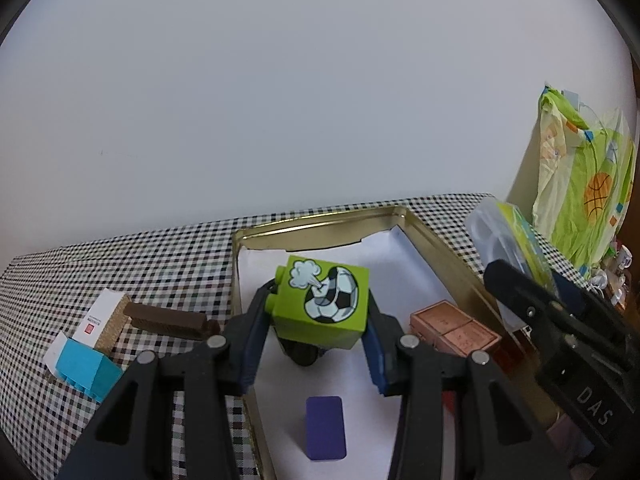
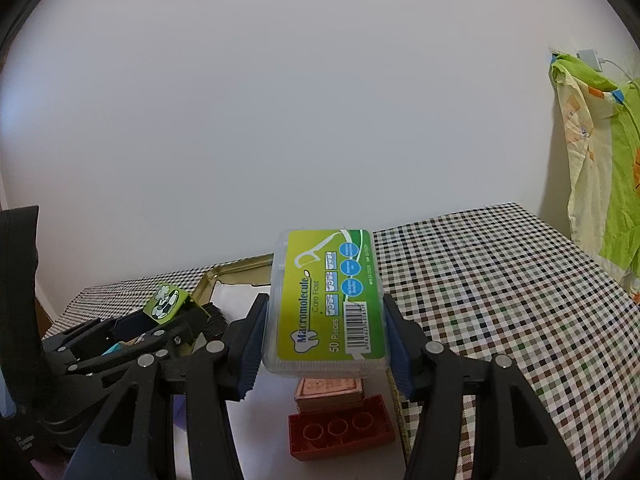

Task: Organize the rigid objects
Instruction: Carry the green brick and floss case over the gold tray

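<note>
My left gripper (image 1: 318,314) is shut on a green toy block (image 1: 322,306) printed with a football, held above the gold tin tray (image 1: 320,220) lined with white paper. A black wheel shows under the block. In the right wrist view my right gripper (image 2: 324,332) is shut on a clear floss-pick box (image 2: 326,304) with a green label, held over the tray's right side. Below it lie a pink box (image 2: 330,392) and a red brick (image 2: 340,432) with its hollow side up. The left gripper (image 2: 168,312) with the green block (image 2: 166,304) shows at the left.
A purple block (image 1: 325,428) and pink boxes (image 1: 454,330) lie in the tray. On the checked cloth (image 1: 120,256) to the left are a cyan brick (image 1: 86,368), a white card box (image 1: 102,320) and a brown bar (image 1: 168,320). Green patterned fabric (image 1: 588,184) hangs at the right.
</note>
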Available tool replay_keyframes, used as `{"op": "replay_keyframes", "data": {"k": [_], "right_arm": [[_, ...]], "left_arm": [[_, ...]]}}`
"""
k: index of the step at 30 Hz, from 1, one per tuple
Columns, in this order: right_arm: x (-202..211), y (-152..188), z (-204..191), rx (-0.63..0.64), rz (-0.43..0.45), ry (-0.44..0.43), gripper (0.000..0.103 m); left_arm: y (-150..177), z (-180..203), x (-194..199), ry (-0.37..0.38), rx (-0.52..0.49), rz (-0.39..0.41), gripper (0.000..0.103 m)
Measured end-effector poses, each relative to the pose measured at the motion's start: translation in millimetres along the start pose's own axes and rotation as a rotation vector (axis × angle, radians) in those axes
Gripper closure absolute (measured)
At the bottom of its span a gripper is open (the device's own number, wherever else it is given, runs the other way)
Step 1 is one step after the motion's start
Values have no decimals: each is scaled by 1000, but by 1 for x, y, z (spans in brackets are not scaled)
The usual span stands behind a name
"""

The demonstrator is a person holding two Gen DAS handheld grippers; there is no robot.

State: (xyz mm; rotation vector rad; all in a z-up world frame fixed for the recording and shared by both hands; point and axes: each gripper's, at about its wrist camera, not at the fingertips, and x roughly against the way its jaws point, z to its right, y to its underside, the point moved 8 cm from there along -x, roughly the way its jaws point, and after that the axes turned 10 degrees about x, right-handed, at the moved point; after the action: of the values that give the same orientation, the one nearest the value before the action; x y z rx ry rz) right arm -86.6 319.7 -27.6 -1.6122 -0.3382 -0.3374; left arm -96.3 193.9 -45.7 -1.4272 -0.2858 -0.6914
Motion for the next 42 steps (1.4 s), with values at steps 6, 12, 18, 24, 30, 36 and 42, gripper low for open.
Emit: {"op": "replay_keyframes", "data": {"k": [6, 12, 18, 24, 30, 36, 42], "right_arm": [[8, -2, -10, 4, 0, -2, 47], [2, -4, -9, 3, -3, -2, 47], [-10, -2, -4, 9, -15, 7, 47], [-20, 2, -2, 19, -35, 13, 47], [-23, 4, 1, 13, -46, 18, 47], [-26, 11, 0, 12, -99, 40, 47], [-27, 12, 1, 5, -116, 51, 47]], "left_arm": [[1, 2, -1, -5, -14, -6, 60], [1, 2, -2, -8, -25, -8, 60], [1, 2, -2, -7, -26, -9, 60], [2, 1, -4, -9, -29, -14, 60], [4, 1, -4, -24, -47, -17, 60], [7, 1, -9, -47, -64, -48, 60], [9, 1, -12, -57, -70, -65, 60]]}}
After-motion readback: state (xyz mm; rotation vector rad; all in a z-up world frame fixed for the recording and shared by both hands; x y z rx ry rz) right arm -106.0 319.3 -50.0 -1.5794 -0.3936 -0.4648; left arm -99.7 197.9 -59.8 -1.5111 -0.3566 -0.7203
